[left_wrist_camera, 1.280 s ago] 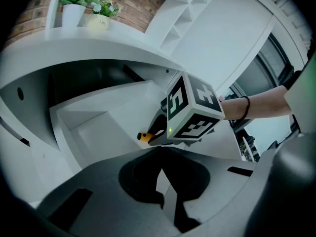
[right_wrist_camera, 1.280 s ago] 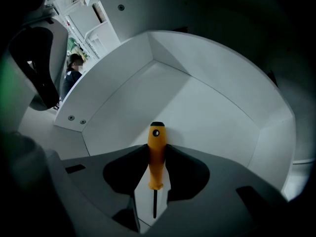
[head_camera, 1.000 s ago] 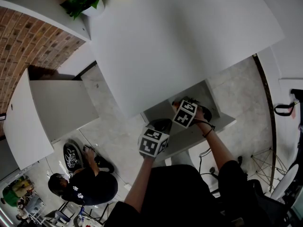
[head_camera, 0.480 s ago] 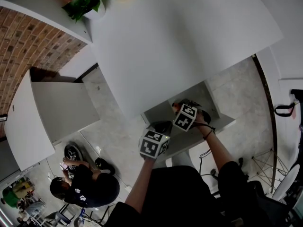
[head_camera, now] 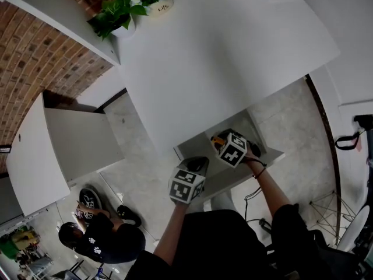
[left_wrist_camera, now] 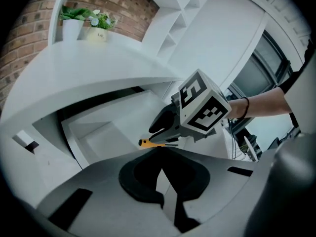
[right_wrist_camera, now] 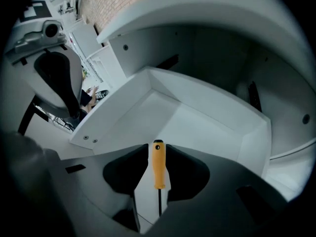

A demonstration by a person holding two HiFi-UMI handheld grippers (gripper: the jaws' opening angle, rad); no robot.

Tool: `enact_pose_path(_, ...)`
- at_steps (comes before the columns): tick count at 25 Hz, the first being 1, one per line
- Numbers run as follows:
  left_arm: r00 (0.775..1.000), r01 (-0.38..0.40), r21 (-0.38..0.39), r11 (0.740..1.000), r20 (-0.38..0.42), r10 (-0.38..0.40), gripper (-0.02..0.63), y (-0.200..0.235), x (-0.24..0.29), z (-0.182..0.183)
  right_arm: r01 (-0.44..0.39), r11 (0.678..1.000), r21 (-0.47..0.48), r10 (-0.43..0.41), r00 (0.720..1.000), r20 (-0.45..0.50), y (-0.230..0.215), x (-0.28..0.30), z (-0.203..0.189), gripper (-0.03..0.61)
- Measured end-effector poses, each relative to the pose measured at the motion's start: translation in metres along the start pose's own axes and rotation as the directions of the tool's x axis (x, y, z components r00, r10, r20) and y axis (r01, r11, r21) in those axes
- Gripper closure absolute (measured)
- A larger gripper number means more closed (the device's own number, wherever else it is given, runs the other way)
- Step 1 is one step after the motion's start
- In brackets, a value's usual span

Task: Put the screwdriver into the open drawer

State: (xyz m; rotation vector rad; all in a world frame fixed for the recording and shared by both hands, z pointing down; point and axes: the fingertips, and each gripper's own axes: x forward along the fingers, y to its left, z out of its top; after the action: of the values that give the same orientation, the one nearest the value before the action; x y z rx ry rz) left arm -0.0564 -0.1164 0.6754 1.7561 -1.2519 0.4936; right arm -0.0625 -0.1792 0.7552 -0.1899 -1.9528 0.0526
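The drawer (right_wrist_camera: 197, 125) is found pulled out from under the white desk (head_camera: 221, 57). The screwdriver (right_wrist_camera: 158, 166) is seen inside it, on the white floor near the front, its yellow handle pointing away from the right gripper's camera and its thin shaft running back toward it.

The right gripper (right_wrist_camera: 158, 149) is held steeply nose-down over the drawer. Its jaws have just been closing, but they are recorded as spread. The handle is framed between the tips, and a sliver of drawer floor shows beside it, so no press on it is made out.

The left gripper (left_wrist_camera: 161, 162) is held just outside the drawer front, beside the right one. Its jaws are pressed together at the tips with nothing between them (only a pale wedge is seen lower down).

Two potted plants (head_camera: 125, 13) are noted at the desk's far corner.
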Motion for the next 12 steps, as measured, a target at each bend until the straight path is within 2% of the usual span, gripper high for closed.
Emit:
enact_pose_path(7, 0.997, -0.035, 0.03, 0.999, 0.07, 0.033, 0.606, 0.001, -0.018, 0.017, 0.053, 0.999, 0.01, -0.053, 0.997, 0.063, 0.0, -0.03, 0.016, 0.531)
enact_pose_path(12, 0.991, -0.04, 0.051, 0.998, 0.128, 0.033, 0.605, -0.011, -0.042, 0.026, 0.081, 0.996, 0.034, -0.085, 0.988, 0.128, 0.011, -0.065, 0.026, 0.55)
